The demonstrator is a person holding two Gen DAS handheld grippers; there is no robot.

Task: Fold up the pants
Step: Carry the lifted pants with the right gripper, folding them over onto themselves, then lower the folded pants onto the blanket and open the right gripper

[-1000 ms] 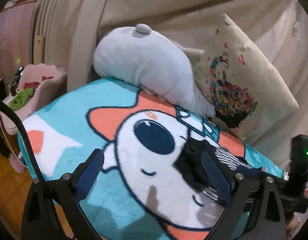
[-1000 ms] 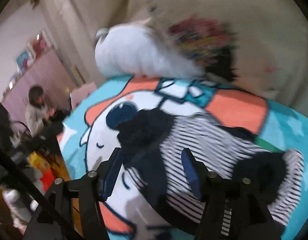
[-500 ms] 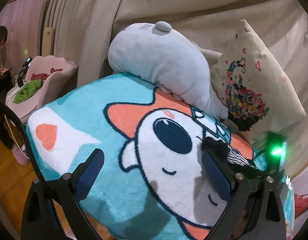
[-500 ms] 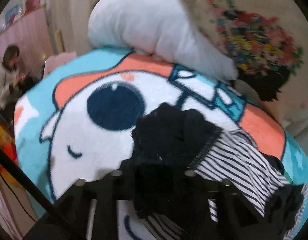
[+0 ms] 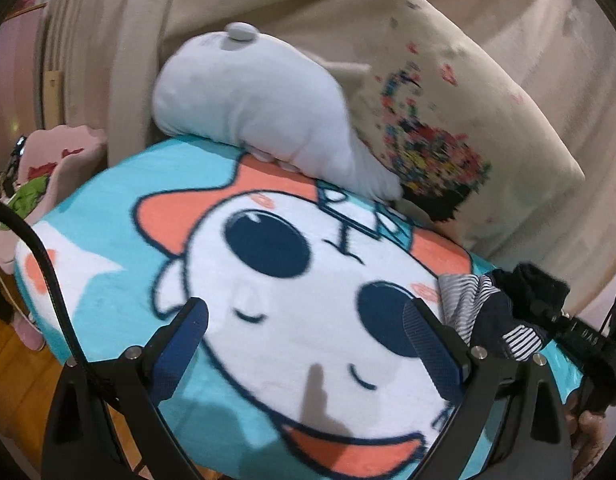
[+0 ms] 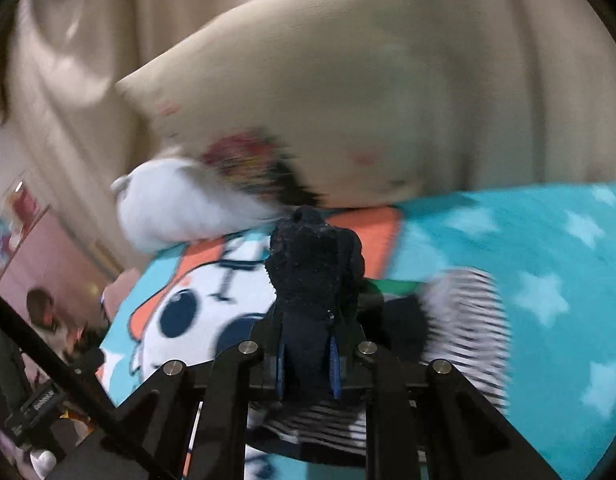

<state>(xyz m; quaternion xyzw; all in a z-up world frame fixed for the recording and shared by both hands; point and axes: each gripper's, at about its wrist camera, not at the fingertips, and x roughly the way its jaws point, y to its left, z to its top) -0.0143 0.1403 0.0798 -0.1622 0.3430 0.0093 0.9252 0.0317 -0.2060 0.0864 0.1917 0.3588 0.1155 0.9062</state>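
The pants (image 6: 468,320) are black-and-white striped with dark navy trim, bunched on a cartoon blanket (image 6: 528,248). My right gripper (image 6: 308,364) is shut on a dark navy bunch of the pants (image 6: 314,264), which sticks up between its blue pads. In the left wrist view the same pants (image 5: 484,308) lie crumpled at the right edge of the blanket (image 5: 276,320), with the right gripper's black body behind them. My left gripper (image 5: 306,338) stands open over the white cartoon face, with nothing between its fingers.
A grey plush toy (image 5: 264,100) and a cream flower-print pillow (image 5: 460,92) lean against beige curtains at the back. A pink chair (image 5: 56,160) with green cloth stands left of the bed. A person (image 6: 48,316) sits far left. Wooden floor shows below.
My right gripper closed on the dark part of the pants and swung right with it, rolling as it went. The pants slid right across the blanket. The left gripper stayed open and shifted slightly.
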